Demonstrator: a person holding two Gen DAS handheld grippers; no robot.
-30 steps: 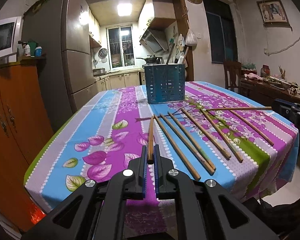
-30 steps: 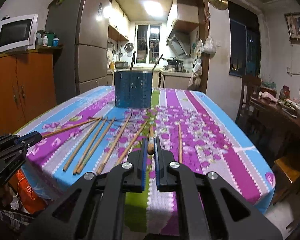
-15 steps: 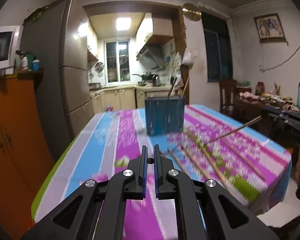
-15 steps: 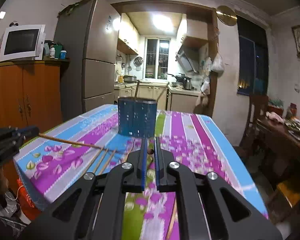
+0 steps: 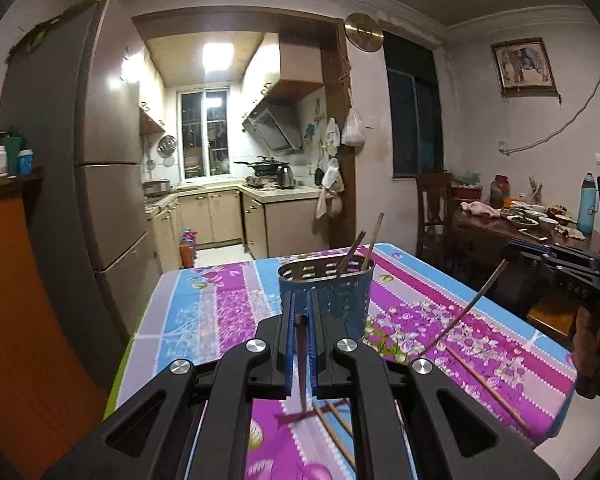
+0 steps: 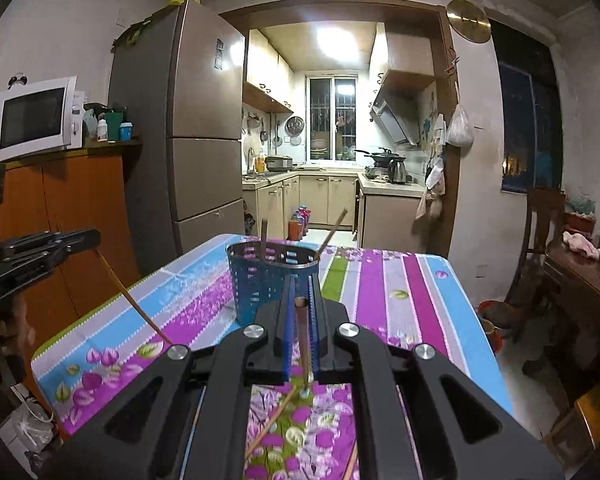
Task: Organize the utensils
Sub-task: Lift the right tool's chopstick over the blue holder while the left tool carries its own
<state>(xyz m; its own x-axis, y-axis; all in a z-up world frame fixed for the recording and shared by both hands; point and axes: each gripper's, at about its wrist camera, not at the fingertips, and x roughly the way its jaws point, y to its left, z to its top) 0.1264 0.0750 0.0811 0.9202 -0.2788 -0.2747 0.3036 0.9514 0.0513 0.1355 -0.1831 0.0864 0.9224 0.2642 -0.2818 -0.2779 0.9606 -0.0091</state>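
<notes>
Left wrist view: left gripper (image 5: pixel 299 312) raised above the table (image 5: pixel 188 312), jaws pinched tight on one chopstick (image 5: pixel 301 360), which hangs down between the blue pads with its lower end over the cloth. Blue perforated holder (image 5: pixel 340 296) stands just beyond the fingertips, toward the far end of the table; two sticks (image 5: pixel 370 244) already lean in it, tilted right. On the cloth near the camera, a few loose chopsticks (image 5: pixel 484 380), partly hidden by the gripper body. At the right edge, the right gripper (image 5: pixel 556 260) in the air, a thin chopstick (image 5: pixel 472 304) slanting down from its tip toward the table. Fridge (image 5: pixel 100 180) at left, kitchen beyond the doorway.

Right wrist view: right gripper (image 6: pixel 300 300) also clear of the table (image 6: pixel 400 300), jaws closed narrow around a chopstick (image 6: pixel 302 340), round end showing between the pads, shaft running down toward the camera. Holder (image 6: pixel 260 288) directly ahead, just past the fingertips, near the far middle of the striped cloth; two sticks (image 6: pixel 332 232) stand in it. More loose chopsticks (image 6: pixel 272 424) lie on the near cloth below the gripper. Left gripper (image 6: pixel 48 248) at the left edge, its chopstick (image 6: pixel 132 300) angled down to the right. Microwave (image 6: pixel 36 120) on the orange cabinet (image 6: pixel 72 208) at left.
</notes>
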